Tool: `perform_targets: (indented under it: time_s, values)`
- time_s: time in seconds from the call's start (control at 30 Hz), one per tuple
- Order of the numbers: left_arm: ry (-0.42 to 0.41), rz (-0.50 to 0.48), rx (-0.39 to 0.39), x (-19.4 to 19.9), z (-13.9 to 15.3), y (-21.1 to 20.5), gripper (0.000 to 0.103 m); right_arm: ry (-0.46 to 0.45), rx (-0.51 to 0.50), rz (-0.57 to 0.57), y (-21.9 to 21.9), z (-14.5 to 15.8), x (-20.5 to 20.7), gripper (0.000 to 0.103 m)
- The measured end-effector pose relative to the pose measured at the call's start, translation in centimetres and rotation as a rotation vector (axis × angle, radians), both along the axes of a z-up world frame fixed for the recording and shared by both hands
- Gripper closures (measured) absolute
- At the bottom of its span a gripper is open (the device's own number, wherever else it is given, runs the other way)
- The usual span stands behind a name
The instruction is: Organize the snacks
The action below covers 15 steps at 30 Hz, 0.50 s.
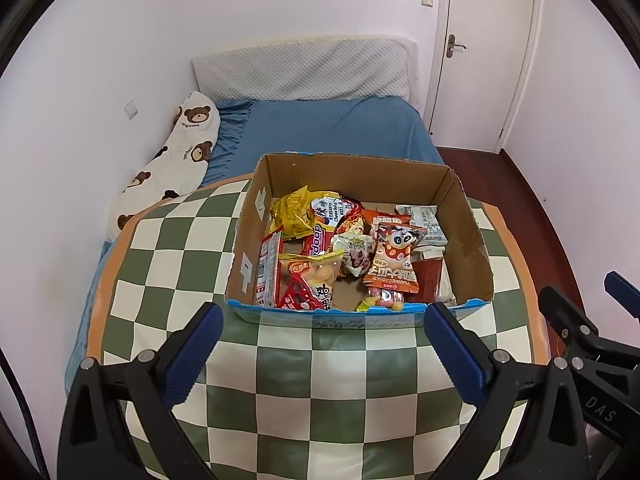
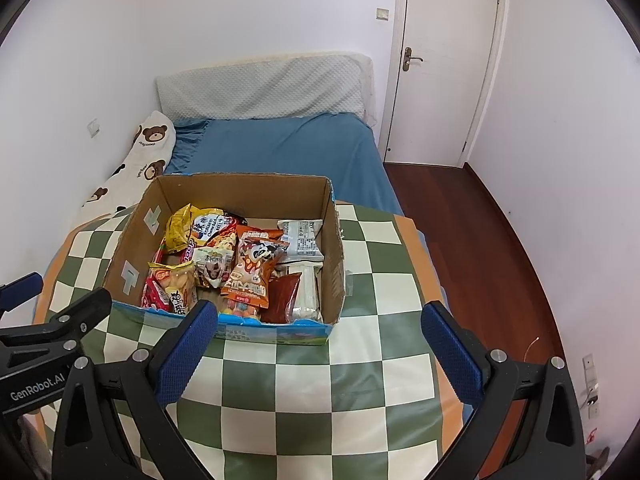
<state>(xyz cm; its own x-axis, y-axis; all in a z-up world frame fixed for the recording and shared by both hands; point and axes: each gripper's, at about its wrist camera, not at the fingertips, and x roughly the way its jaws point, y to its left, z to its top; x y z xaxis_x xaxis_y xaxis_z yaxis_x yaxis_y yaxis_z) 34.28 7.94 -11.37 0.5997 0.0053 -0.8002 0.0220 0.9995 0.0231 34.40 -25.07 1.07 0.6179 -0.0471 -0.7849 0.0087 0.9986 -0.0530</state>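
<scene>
both the left gripper and right gripper are held spread wide and empty, level above the checkered tablecloth, before the cardboard snack box.

Both views are evenly lit by soft indoor light, a bit cool and purplish on the walls. Shadows are faint. Heavy fisheye bend curves the door, and black vignette fills the corners. Focus is sharp, no real glare.

Both wrist cameras look down and forward over the checkered table, close above it. The left view sits left of the right. Both share the cardboard box, seemingly from similar height.
</scene>
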Motion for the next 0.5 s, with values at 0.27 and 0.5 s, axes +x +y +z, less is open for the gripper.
perform_targets:
  time_s: [0.27,0.5]
  values:
    - [0.002,0.011,-0.006,-0.17,0.36,0.42,0.000,-0.006,-0.003,-0.006,-0.34,0.29,-0.42,0.000]
    - [-0.005,0.016,0.003,-0.47,0.70,0.46,0.000,-0.018,-0.003,-0.010,-0.52,0.91,-0.99,0.000]
